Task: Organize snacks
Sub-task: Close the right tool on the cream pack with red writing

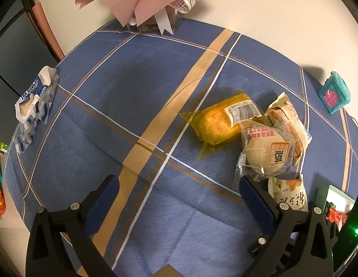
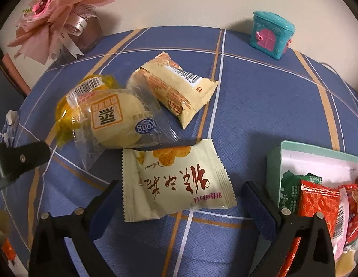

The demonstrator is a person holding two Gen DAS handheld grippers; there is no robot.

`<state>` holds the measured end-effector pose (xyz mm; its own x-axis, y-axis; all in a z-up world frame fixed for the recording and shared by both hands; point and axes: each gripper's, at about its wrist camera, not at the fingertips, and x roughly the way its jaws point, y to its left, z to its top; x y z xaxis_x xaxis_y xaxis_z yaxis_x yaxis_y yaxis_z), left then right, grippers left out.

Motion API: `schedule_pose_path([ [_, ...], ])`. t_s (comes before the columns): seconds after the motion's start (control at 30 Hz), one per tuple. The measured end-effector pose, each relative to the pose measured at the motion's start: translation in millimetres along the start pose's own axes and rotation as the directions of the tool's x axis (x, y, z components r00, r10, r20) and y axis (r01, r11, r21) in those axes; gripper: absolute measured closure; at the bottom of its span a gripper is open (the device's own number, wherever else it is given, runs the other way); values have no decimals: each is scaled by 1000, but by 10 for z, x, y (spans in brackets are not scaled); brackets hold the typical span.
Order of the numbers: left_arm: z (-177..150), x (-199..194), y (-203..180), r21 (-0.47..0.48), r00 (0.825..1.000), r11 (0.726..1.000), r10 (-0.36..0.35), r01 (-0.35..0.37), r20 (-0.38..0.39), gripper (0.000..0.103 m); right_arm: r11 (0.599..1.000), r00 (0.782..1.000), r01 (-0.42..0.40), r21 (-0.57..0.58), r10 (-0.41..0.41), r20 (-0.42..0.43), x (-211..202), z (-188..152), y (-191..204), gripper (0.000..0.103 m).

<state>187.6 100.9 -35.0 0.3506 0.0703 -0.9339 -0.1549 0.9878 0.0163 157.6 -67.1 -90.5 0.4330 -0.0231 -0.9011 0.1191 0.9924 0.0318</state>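
I see a blue tablecloth (image 2: 259,106) crossed by white and tan stripes. At my right view's six o'clock lies a cream packet (image 2: 176,182) with dark red script and an orange print. At ten o'clock, a clear wrapper (image 2: 116,120) shows a pale bun, orange-framed label and blue oval logo, over a translucent yellow pack (image 2: 63,120). At one o'clock stands a teal box (image 2: 271,34) with a pink door. At four o'clock, a mint-green box (image 2: 273,168) holds red and green sachets.

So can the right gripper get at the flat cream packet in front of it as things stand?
Probably yes. The right gripper is open with the cream packet lying flat between its fingers, nothing on top of it; the bun packet sits just beyond.
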Motion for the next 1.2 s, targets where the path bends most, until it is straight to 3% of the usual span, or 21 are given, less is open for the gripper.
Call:
schedule_pose_path([
  [0.17, 18, 7, -51, -1, 1000, 1000, -3, 3, 9, 0, 1000, 1000, -7, -9, 7, 8, 2, 9, 33, 4],
  [0.33, 18, -1, -61, -9, 1000, 1000, 6, -6, 17, 0, 999, 1000, -24, 25, 23, 16, -60, 25, -74, 19],
  [0.5, 0, -38, -88, -4, 1000, 1000, 2, -2, 19, 0, 996, 998, -61, 64, 60, 17, -122, 32, -200, 28],
  [0.73, -19, -64, -159, 10, 1000, 1000, -7, 6, 23, 0, 991, 997, -79, 107, 77, 21, -188, 41, -374, 53],
  [1.2, -74, -42, -249, 22, 1000, 1000, 9, -9, 6, 0, 986, 993, -122, 116, 121, 12, -186, 29, -468, 61],
])
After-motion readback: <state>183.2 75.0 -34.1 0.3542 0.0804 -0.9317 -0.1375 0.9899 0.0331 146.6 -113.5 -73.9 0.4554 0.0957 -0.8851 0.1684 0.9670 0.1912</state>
